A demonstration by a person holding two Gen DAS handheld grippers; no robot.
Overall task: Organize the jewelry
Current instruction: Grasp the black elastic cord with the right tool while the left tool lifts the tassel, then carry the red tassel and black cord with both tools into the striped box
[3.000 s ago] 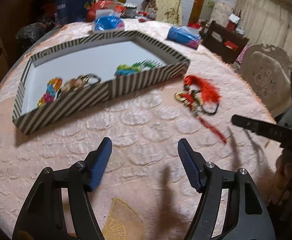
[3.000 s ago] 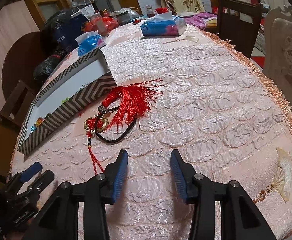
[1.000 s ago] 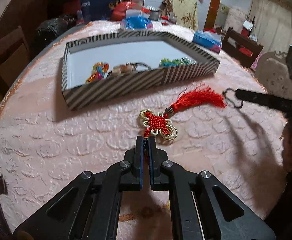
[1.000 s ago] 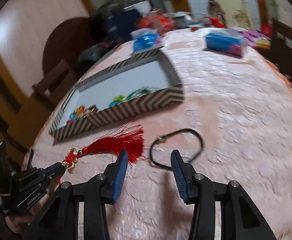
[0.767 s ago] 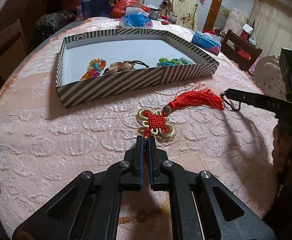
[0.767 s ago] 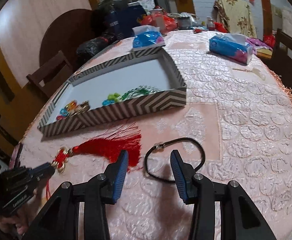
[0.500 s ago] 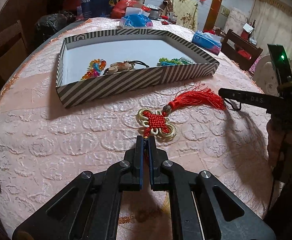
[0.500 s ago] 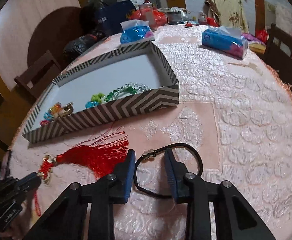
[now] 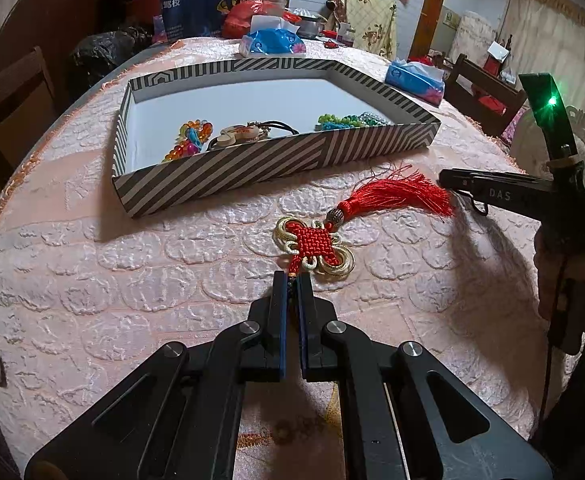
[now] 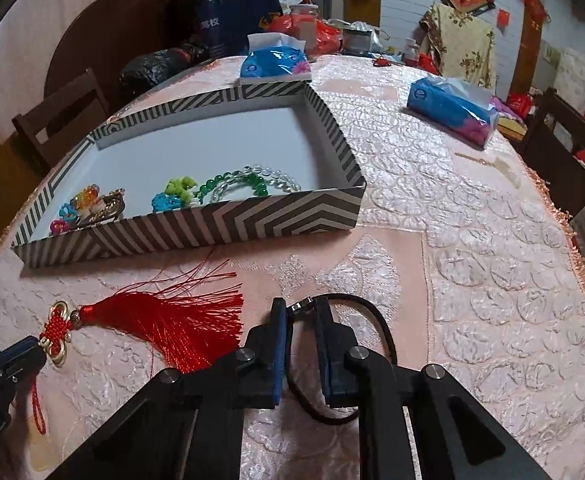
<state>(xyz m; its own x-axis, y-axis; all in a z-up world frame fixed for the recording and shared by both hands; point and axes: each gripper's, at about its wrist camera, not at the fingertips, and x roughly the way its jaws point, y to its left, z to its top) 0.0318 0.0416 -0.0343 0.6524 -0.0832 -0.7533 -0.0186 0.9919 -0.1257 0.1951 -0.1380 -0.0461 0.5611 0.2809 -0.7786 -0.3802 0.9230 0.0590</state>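
Nearest, the left tool (image 9: pixel 291 280) is pinched tight on the cord of a red woven Chinese knot ornament with gold loops and a long red tassel (image 9: pixel 316 245), which lies flat on the tabletop (image 9: pixel 132 272), while the right tool (image 10: pixel 300 308) is nearly closed around a thin black cord bracelet with a small metal clasp (image 10: pixel 374 320) just beside the tassel. Beyond them sits a shallow black-and-white striped cardboard tray (image 10: pixel 220 228) holding coloured bead bracelets (image 10: pixel 228 184). The tabletop is covered in embossed pink cloth, with blue tissue packs (image 10: pixel 452 110) and cluttered bags further back.
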